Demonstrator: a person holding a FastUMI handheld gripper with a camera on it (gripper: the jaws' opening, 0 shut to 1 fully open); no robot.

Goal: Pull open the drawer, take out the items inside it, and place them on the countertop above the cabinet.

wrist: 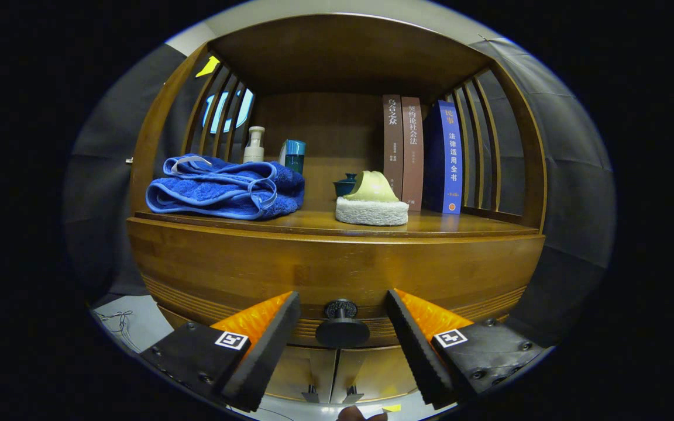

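We see our fingers [343,327] spread either side of the drawer's [337,272] round dark knob [341,318], seemingly not touching it. Above, the glossy wooden worktop [454,225] carries a folded terry towel [226,187].

We count three upright books [412,153], one folded blue towel [226,187], one pump bottle [254,145], one teal cup [294,155], one slipper [372,200], one small dark teapot [346,185], one drawer knob [341,318], and one hand-held gripper [341,304] with two fingers [270,339] spread apart either side of that knob.
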